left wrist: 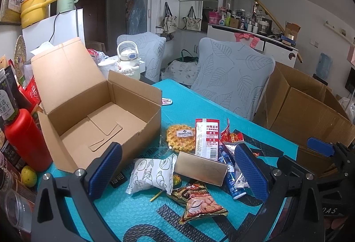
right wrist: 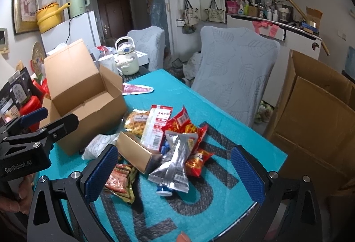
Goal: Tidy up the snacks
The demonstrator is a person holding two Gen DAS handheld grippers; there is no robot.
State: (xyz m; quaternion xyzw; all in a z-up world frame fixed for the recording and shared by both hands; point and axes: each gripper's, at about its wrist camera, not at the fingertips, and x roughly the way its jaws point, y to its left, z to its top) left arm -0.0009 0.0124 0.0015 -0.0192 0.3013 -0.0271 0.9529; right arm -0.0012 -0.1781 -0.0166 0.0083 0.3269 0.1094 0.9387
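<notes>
Both grippers hang above the teal table mat (left wrist: 195, 97), and the snacks sit in a loose heap just right of the open cardboard box (left wrist: 97, 113), which is bare inside, lid flap standing up at the back. The left gripper (left wrist: 177, 173) has its blue pads spread wide with nothing between them, hanging over the near side of the pile. Right under it lies the white croissant-print packet (left wrist: 153, 175), touching a gold box (left wrist: 200, 168) that tilts against the other packs. Nearer the camera lies the peanut bag (left wrist: 200, 202). Behind the gold box, a wrapped waffle (left wrist: 179, 137) lies flat beside the box wall, and a tall red-and-white sachet (left wrist: 207, 137) leans over its right edge. Over on the other camera, the right gripper (right wrist: 175, 173) is open just as wide, empty, poised over the right side of the heap. A silver foil packet (right wrist: 175, 162) lies on top there, covering most of a blue-capped item I can't make out properly. Red chip bags (right wrist: 188, 128) sit behind and beside it, one more peeking out at the silver pack's right. A pink wrapper (right wrist: 137, 88) lies alone farther back on the mat, well apart from the pile. At the table's left edge, a red bottle (left wrist: 26, 139) stands near a yellow fruit (left wrist: 28, 175).
</notes>
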